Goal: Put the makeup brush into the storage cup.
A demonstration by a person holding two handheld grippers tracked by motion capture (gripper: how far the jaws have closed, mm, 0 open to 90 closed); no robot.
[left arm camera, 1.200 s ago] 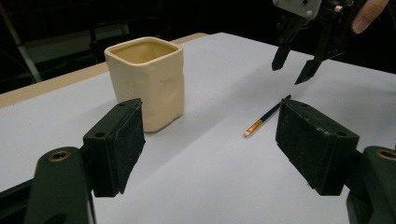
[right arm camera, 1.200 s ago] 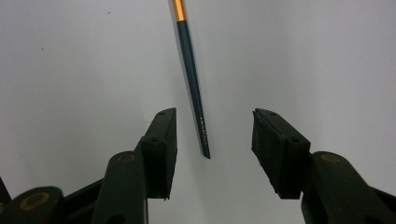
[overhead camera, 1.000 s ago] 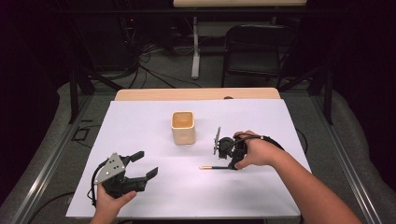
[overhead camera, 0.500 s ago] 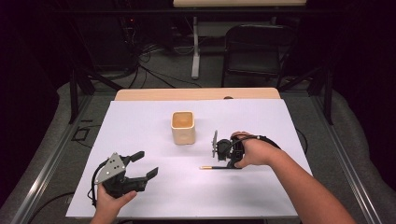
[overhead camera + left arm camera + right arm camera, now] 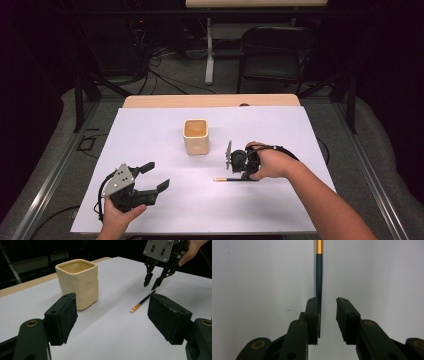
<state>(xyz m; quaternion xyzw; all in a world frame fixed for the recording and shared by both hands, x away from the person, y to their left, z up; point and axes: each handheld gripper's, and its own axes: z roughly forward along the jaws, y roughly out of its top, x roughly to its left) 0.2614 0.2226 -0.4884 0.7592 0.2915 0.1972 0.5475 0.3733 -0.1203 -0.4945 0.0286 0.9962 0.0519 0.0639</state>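
Pencil [image 5: 230, 179] lies flat on the white tabletop [image 5: 150, 135] in the high view, in front of the cream cup [image 5: 195, 136], its dark end under the right gripper [image 5: 239, 169]. The left gripper [image 5: 152, 180] hangs well apart, jaws wide and empty.

From the left gripper view, the pencil [image 5: 142, 301] rests beside the cup [image 5: 78, 282], the right gripper [image 5: 153, 282] poised over its far end.

Right gripper view: the jaws have just been closing around the pencil [image 5: 319, 285]; the left pad touches it, the right pad stands off.
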